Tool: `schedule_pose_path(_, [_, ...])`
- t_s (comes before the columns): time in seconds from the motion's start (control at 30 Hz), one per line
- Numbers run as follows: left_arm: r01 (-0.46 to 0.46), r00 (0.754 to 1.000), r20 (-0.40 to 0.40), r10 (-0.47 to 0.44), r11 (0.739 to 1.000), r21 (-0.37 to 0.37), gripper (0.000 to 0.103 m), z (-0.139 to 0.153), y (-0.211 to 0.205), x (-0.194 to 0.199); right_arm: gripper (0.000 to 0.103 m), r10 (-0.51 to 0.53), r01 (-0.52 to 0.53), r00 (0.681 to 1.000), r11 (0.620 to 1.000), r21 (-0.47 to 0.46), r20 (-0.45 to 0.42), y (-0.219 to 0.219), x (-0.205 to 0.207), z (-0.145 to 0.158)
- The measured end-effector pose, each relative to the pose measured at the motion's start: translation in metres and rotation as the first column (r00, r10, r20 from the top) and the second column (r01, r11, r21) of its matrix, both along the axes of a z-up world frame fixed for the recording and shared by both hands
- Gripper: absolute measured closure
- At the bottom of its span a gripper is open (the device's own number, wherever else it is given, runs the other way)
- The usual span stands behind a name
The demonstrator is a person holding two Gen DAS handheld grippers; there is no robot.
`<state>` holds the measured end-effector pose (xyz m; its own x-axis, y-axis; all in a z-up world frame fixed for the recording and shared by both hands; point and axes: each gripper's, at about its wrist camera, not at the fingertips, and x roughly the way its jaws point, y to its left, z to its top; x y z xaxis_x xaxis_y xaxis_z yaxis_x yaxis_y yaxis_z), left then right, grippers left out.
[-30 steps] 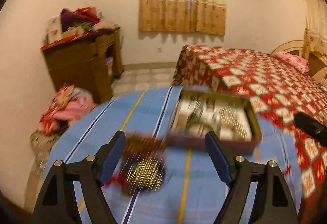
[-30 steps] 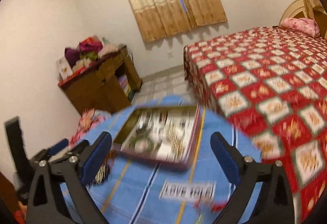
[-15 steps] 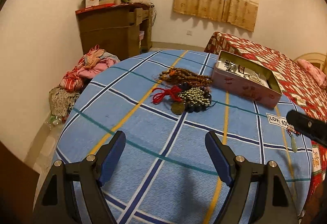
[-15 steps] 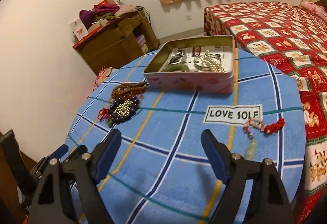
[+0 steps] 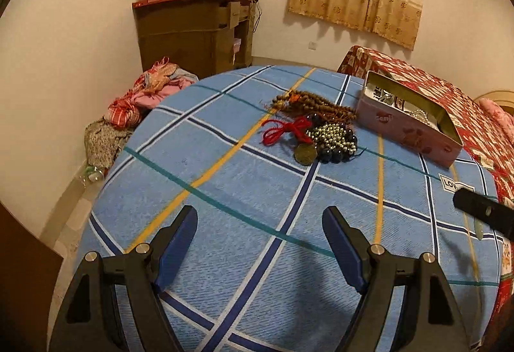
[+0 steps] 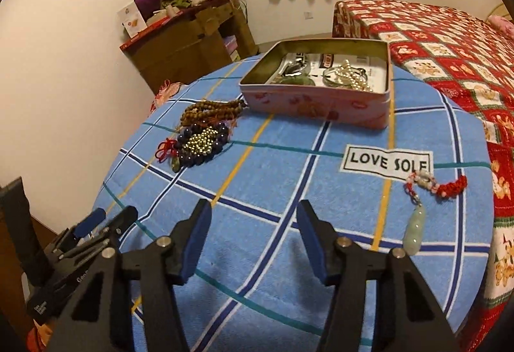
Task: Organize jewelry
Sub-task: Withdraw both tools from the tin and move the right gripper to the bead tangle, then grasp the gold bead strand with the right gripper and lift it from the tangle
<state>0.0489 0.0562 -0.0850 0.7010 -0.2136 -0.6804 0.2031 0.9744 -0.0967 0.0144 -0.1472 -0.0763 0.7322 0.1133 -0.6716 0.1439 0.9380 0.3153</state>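
Observation:
A pink tin box (image 6: pixel 316 101) (image 5: pixel 408 124) with pearls and other jewelry inside sits at the far side of the blue checked table (image 6: pixel 282 178). Left of it lies a heap of brown wooden beads (image 6: pixel 210 111) (image 5: pixel 314 103), dark beads with gold ones (image 6: pixel 200 141) (image 5: pixel 335 141) and a red cord (image 5: pixel 282 130). A red bracelet with a pale green pendant (image 6: pixel 417 223) lies at the right edge. My left gripper (image 5: pixel 260 236) hangs open over bare cloth. My right gripper (image 6: pixel 253 230) is closing with nothing between its jaws.
A brown cabinet (image 5: pixel 192 30) piled with clothes stands against the back wall. A heap of cloth (image 5: pixel 151 92) lies on the floor beside it. A bed with a red patterned cover (image 6: pixel 449 40) runs along the right. A "LOVE SOLE" label (image 6: pixel 385 161) marks the tablecloth.
Both views have tipped downward, from the room and the box to the tabletop. The right gripper's jaws have drawn closer together. The left jaws keep the same width.

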Motion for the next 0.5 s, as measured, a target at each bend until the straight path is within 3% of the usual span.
schedule_pose_path(0.17, [-0.011, 0.999, -0.048, 0.008, 0.998, -0.061, 0.023, -0.007, 0.007, 0.005, 0.043, 0.04, -0.04, 0.999, 0.999, -0.013, 0.024, 0.004, 0.037, 0.013])
schedule_pose_path(0.3, [-0.049, 0.997, -0.062, 0.041, 0.99, -0.131, 0.023, -0.01, 0.018, 0.005, 0.046, 0.112, -0.112, 0.994, 0.993, -0.04, -0.002, 0.017, 0.083, 0.005])
schedule_pose_path(0.5, [-0.059, 0.997, -0.06, 0.051, 0.987, -0.147, 0.023, -0.01, 0.02, 0.004, 0.047, 0.173, -0.175, 0.984, 0.982, -0.069, -0.033, 0.037, 0.132, -0.006])
